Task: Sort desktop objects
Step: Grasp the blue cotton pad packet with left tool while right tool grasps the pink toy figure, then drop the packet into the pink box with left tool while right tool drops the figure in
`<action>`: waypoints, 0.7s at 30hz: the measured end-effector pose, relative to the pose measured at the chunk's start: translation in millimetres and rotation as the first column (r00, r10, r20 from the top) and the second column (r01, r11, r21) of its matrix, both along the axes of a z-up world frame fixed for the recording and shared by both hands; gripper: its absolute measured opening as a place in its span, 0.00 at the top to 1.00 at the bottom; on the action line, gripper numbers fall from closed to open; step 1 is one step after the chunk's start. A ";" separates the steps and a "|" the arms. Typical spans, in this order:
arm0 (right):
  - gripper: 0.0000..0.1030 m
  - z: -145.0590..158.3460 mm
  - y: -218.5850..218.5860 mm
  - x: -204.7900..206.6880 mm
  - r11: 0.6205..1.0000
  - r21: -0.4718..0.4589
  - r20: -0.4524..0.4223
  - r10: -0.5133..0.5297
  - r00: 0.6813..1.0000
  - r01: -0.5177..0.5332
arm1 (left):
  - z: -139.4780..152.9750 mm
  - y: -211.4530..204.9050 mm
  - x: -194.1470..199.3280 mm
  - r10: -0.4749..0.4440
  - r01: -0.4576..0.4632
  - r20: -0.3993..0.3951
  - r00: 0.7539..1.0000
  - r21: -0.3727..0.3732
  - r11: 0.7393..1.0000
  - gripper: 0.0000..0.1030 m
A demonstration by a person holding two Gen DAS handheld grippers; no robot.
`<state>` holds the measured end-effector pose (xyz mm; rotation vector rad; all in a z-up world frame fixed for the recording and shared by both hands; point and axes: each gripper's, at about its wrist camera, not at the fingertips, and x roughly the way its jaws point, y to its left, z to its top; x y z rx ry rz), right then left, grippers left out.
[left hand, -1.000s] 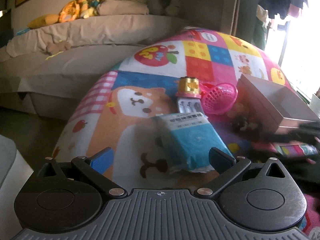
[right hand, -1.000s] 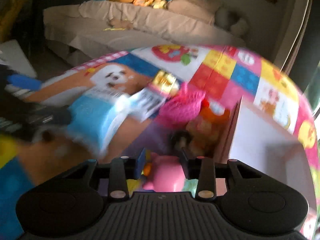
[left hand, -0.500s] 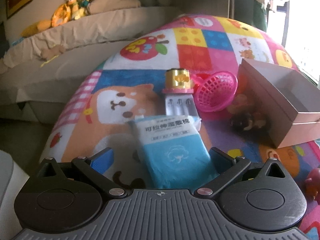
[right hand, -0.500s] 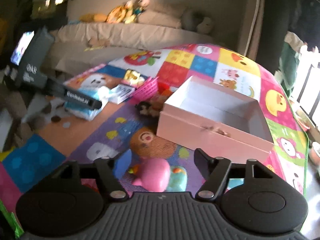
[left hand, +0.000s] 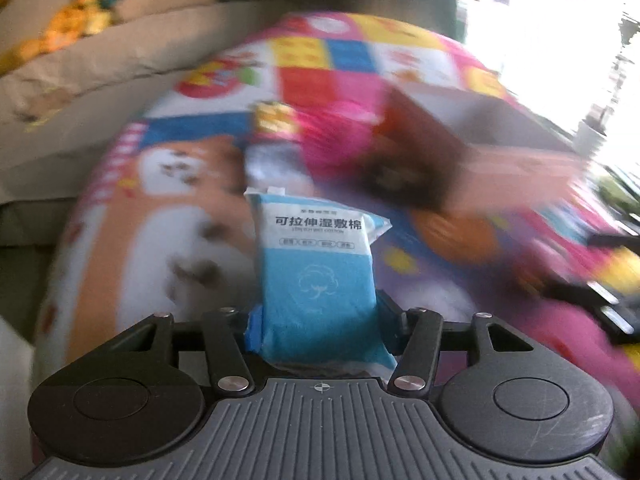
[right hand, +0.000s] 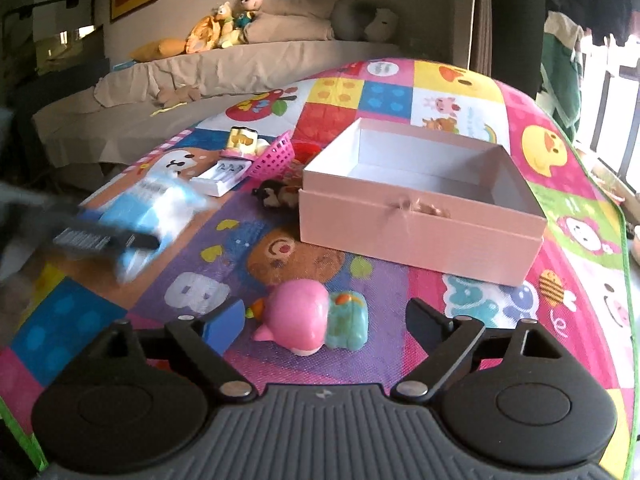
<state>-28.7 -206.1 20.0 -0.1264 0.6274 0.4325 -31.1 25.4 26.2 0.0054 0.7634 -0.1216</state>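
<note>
Left wrist view: my left fingers (left hand: 318, 326) are closing on the blue cotton-pad packet (left hand: 316, 276), whose long axis points straight away from me over the play mat (left hand: 120, 240). My right fingers (right hand: 326, 320) are opening around the pink toy (right hand: 304, 320), not touching it. Beyond stands the open pink box (right hand: 420, 228).

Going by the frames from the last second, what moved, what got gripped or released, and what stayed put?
The left gripper has closed on the blue cotton-pad pack, which lay loose between its open jaws before. The right gripper let go of the pink toy; its jaws are opening, and the toy lies on the mat between them. The pink box, basket and small white box stayed put.
</note>
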 end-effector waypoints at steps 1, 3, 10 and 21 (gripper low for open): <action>0.13 -1.7 0.2 1.6 1.000 0.003 -0.007 -0.002 1.000 0.002 | 1.1 -4.4 -8.7 -0.044 0.044 -0.009 0.999 -0.001 0.999 0.41; 0.13 -5.7 2.7 5.5 1.000 0.005 -0.023 -0.002 1.000 0.002 | 2.9 -13.7 -22.9 -0.101 0.101 -0.012 0.995 0.018 0.995 0.35; 0.28 -10.2 14.7 16.0 1.000 -0.011 -0.044 0.027 0.999 -0.027 | 2.3 -30.3 -15.1 -0.060 0.055 0.039 0.997 0.105 0.993 0.15; 0.31 87.4 -50.4 1.8 1.000 0.015 0.186 -0.026 0.982 0.024 | 84.9 -48.1 17.7 -0.155 0.130 0.245 0.957 0.118 0.985 0.44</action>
